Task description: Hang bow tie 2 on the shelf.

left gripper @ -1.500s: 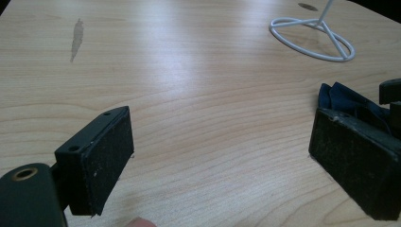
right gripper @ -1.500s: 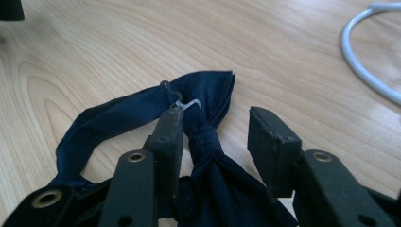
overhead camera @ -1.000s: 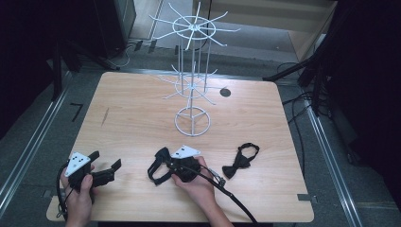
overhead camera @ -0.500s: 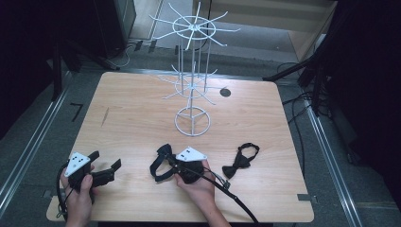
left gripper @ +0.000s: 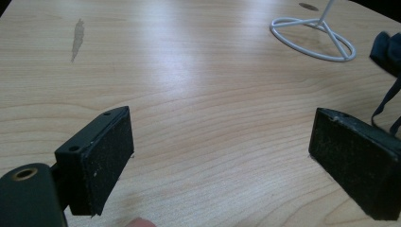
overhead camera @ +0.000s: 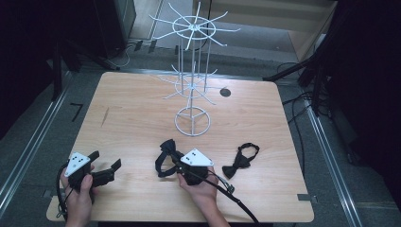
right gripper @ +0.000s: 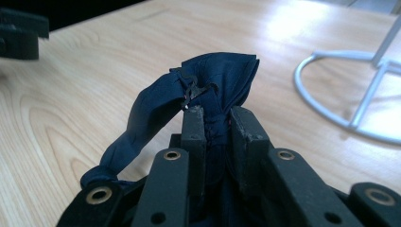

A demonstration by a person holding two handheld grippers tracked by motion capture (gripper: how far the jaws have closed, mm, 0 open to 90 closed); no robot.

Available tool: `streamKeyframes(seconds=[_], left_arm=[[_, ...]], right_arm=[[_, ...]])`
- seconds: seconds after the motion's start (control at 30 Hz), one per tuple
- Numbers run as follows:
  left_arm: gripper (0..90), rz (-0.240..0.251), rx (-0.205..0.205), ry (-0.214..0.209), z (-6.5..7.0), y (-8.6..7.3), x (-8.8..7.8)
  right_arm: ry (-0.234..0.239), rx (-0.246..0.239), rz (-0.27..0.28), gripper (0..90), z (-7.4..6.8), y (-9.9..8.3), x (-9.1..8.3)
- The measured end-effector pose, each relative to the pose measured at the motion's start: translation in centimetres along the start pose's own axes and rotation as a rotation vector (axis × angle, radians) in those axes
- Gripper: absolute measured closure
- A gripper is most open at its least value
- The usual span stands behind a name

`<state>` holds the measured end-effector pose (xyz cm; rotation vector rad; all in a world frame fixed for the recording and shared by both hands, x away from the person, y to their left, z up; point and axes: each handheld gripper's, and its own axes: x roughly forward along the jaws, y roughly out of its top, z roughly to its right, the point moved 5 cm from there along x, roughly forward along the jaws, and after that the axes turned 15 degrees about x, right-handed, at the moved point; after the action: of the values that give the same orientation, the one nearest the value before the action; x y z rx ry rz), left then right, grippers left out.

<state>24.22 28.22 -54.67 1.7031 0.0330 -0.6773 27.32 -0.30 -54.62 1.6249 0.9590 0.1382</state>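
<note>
The right gripper point(right gripper: 217, 120) has its jaws drawn close together and clamped on a navy bow tie point(right gripper: 222, 78), the fabric bunched between the pads and rising above their tips, with the strap looping down to one side. In the high view this bow tie point(overhead camera: 166, 156) sits at the near middle of the table point(overhead camera: 142, 109), just in front of the round base of the white wire display rack point(overhead camera: 193, 120), and the right gripper point(overhead camera: 178, 163) meets it from the person's side. A second, black bow tie point(overhead camera: 241, 161) lies flat on the table to the right, apart from both grippers. The left gripper point(overhead camera: 105, 166) rests at the near left corner, jaws spread wide with nothing between them; its own view shows bare wood between the pads point(left gripper: 106, 156).
</note>
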Motion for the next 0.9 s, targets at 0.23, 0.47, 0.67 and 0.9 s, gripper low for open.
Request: streamKeyframes(seconds=[0.23,0.47,0.67,0.9], left_arm=[[8.2,0.0,-0.001,0.002,0.0,0.0,0.0],[8.2,0.0,-0.001,0.002,0.0,0.0,0.0],[8.2,0.0,0.0,0.003,0.0,0.0,0.0],[8.2,0.0,0.0,0.003,0.0,0.0,0.0]], right_arm=[[-0.005,0.007,0.065,77.9,0.1,1.5,-1.2],[-0.026,0.017,0.129,77.9,0.6,2.8,-2.4],[-0.026,0.016,0.161,77.9,0.7,3.5,-3.1],[-0.033,0.013,0.182,77.9,0.6,4.2,-3.6]])
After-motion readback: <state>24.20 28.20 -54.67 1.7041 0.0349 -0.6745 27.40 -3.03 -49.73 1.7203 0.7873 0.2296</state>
